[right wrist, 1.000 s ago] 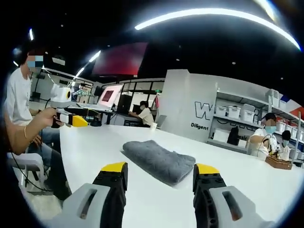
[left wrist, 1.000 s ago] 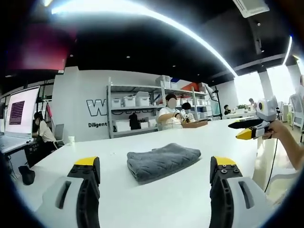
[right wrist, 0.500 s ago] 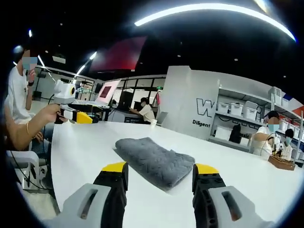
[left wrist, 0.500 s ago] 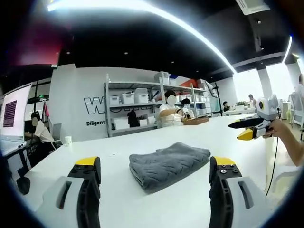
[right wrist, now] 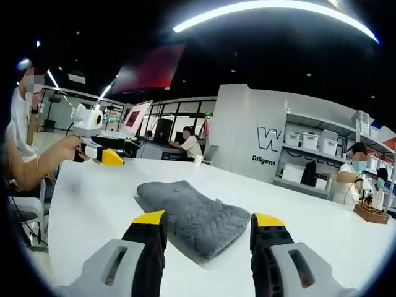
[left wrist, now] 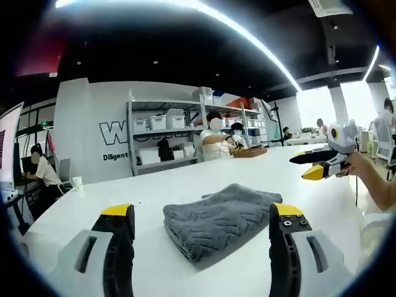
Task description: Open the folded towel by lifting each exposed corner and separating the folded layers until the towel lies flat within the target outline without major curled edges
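Folded grey towel [left wrist: 219, 218] lies on white worktop [left wrist: 185, 185]. Left tongs [left wrist: 201, 223] gape wide, empty. Right tongs [right wrist: 207, 229] likewise, just short of towel.

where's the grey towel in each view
Left gripper view: the folded grey towel lies low in the centre on the white table, between this gripper's two jaws.
Right gripper view: the towel sits low, just left of centre, reaching in between the jaws.
Shared landmark: the shelving with white bins against the lettered wall.
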Demonstrator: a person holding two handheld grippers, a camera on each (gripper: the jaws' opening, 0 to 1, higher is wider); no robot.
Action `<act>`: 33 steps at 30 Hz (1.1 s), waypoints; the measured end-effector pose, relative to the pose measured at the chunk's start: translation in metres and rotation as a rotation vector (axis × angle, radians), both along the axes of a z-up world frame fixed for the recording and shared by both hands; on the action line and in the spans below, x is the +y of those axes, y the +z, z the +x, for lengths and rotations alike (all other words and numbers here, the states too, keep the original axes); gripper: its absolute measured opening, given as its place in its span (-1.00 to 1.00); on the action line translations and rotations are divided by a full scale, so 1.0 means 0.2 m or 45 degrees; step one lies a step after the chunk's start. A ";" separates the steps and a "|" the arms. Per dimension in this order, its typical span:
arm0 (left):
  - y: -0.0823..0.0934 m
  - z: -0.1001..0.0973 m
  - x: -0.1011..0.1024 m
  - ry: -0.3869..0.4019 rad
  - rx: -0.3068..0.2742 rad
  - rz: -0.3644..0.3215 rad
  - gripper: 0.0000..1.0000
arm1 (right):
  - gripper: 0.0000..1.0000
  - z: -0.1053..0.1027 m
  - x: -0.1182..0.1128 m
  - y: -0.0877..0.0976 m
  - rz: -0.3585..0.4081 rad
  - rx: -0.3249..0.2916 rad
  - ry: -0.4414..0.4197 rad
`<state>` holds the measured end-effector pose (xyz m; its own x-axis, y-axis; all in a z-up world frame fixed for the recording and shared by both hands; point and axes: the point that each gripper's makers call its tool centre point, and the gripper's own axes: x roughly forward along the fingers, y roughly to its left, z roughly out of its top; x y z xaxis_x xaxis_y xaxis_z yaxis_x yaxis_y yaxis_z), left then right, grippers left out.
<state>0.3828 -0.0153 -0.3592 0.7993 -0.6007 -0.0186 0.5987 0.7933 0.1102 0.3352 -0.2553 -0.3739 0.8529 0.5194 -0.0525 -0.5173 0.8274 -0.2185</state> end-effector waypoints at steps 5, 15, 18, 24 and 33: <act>0.02 0.06 0.00 -0.012 0.006 -0.034 0.72 | 0.04 0.05 0.00 0.01 -0.012 -0.001 0.002; 0.06 0.26 -0.05 -0.004 0.012 -0.031 0.73 | 0.00 0.22 -0.02 0.06 -0.028 0.004 0.013; 0.07 0.30 -0.07 -0.001 0.010 -0.023 0.72 | -0.01 0.26 -0.01 0.06 -0.037 0.001 0.021; 0.05 0.36 -0.07 0.005 0.022 -0.025 0.70 | -0.03 0.34 -0.03 0.08 -0.014 0.000 0.000; -0.03 0.46 -0.12 -0.010 0.077 -0.018 0.59 | -0.06 0.47 -0.02 0.06 -0.046 0.028 -0.003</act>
